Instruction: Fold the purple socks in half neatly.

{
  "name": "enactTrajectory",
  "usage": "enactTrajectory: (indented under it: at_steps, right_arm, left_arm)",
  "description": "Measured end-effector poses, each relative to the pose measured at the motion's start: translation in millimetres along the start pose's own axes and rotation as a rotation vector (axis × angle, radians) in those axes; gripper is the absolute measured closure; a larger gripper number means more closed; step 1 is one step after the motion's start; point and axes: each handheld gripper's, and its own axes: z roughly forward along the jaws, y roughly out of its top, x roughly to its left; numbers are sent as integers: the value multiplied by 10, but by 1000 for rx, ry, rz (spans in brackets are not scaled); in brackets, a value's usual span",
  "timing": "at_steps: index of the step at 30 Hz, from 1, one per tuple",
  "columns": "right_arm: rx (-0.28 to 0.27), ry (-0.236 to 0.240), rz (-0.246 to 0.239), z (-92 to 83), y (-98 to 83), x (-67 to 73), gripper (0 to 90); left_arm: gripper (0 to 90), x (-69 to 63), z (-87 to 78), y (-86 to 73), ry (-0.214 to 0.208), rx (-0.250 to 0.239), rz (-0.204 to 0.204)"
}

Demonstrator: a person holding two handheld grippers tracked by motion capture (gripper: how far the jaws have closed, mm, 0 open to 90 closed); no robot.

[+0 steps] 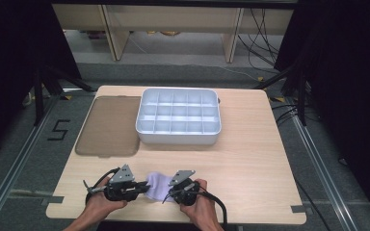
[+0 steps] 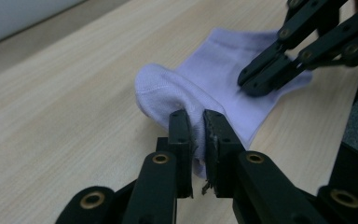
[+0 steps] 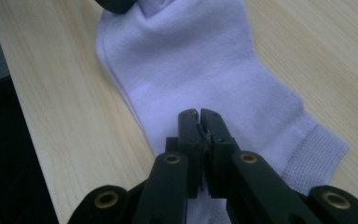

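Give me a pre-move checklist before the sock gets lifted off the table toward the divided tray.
1. Left gripper pinching the sock: ok, fabric is bunched between its jaws.
2. Right gripper holding the sock: ok, jaws shut at the sock's edge, though how much fabric they hold cannot be told.
3. Sock lying flat: not ok, it humps up beside the left gripper.
4. Tray compartments free: ok, all look empty in the high view.
5. Path to the tray: ok, bare table between.
6. Brown lid out of the way: ok, it lies left of the tray.
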Motion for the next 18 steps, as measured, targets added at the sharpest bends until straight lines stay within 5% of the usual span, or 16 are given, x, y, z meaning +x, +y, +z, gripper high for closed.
enactTrajectory:
  at_steps: [10, 11, 12, 18]
  right_arm:
    - [-11, 32, 1, 88, 108, 110, 871]
    - [-14, 40, -25, 98, 128, 85, 870]
    - [-21, 26, 10, 91, 139, 97, 871]
    - [-19, 27, -7, 199, 225, 18, 884]
  left_arm:
    - [813, -22, -124, 53, -57, -31, 8]
    - [813, -22, -127, 54, -50, -35, 9]
    - [813, -22, -127, 54, -50, -35, 9]
    - [813, -5, -163, 67, -56, -34, 9]
